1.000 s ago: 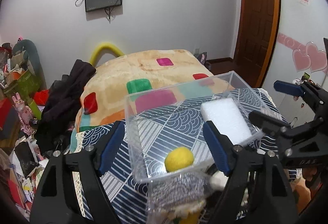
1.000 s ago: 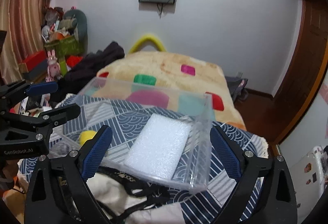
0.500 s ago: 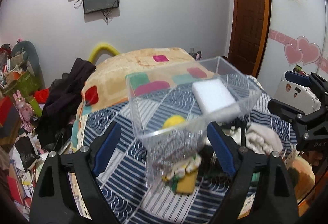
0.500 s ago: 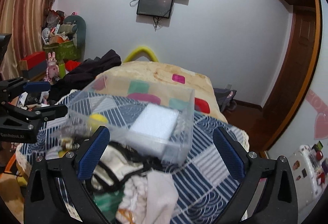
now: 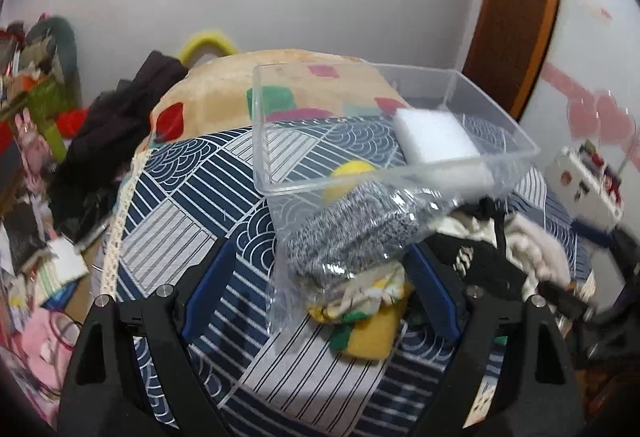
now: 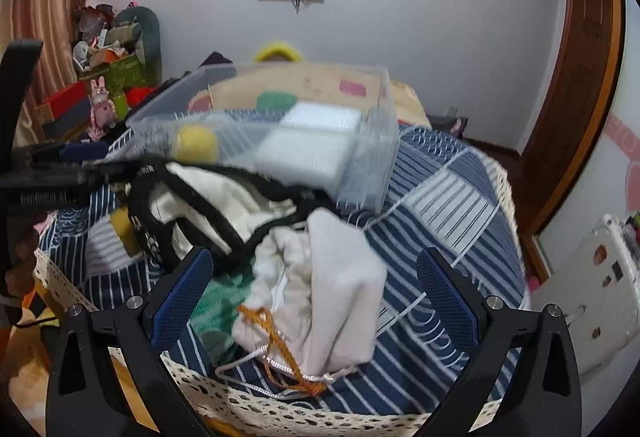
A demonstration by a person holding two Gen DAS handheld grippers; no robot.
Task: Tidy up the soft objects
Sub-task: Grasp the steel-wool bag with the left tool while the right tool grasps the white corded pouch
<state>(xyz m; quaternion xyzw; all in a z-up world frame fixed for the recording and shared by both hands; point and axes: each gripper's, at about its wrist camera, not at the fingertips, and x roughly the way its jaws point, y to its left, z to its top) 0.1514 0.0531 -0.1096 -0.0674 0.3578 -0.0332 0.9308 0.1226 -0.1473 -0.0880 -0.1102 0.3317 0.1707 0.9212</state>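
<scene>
On the blue patterned tablecloth [image 5: 192, 205], clear plastic bin [image 5: 280, 141] sits behind the clothing pile; white foam block [image 5: 432, 135] and yellow ball [image 5: 348, 173] inside. Bagged grey knit [image 5: 352, 233] leans against its front wall. Left gripper [image 5: 320, 289] spread wide, empty. Right gripper [image 6: 316, 289] likewise agape above white cloth pouch [image 6: 340, 285].

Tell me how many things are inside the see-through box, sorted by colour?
White: 1, the foam block in the clear box.
Yellow: 1, the ball.
Total: 2. The grey item in a plastic bag lies outside, against the box front.
</scene>
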